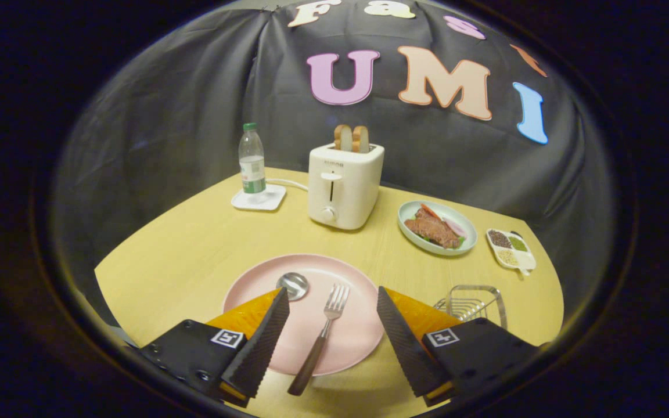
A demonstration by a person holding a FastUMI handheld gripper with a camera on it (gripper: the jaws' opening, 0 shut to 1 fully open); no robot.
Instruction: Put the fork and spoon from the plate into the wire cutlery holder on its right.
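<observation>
A pink plate (305, 270) lies on the yellow table just ahead of my fingers. On it rests a fork (324, 328) with a dark wooden handle, tines pointing away, its handle reaching off the plate's near rim between my fingers. A spoon (292, 285) lies left of the fork; its bowl shows beside my left fingertip, and that finger hides its handle. My gripper (333, 297) is open, hovering over the plate's near half with nothing held. The wire cutlery holder (474, 302) stands right of the plate, partly behind my right finger (404, 342).
Beyond the plate stand a white toaster (344, 186) with two bread slices, a water bottle (251, 159) on a white coaster, a pale green dish of food (438, 227) and a small divided tray of grains (511, 248) at the far right.
</observation>
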